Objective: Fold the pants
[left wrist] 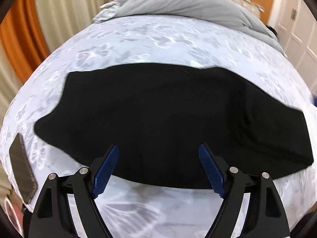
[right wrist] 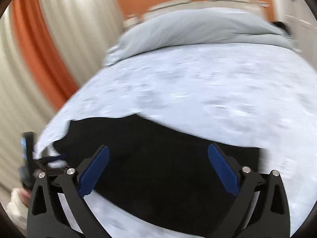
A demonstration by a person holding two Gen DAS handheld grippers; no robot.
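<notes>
One black pants [left wrist: 158, 119] flat on bedspread [left wrist: 158, 39]

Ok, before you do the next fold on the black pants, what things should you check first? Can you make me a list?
1. Left hand-held gripper open, nothing between its pads: ok.
2. Right hand-held gripper open and empty: ok.
3. Black pants lying flat on the bedspread: ok.
4. Pants edges lined up neatly: cannot tell, the fabric is too dark.
5. Phone lies on the bed beside the pants, apart from them: ok.
6. Right wrist view sharp enough to aim: not ok, blurred.
</notes>
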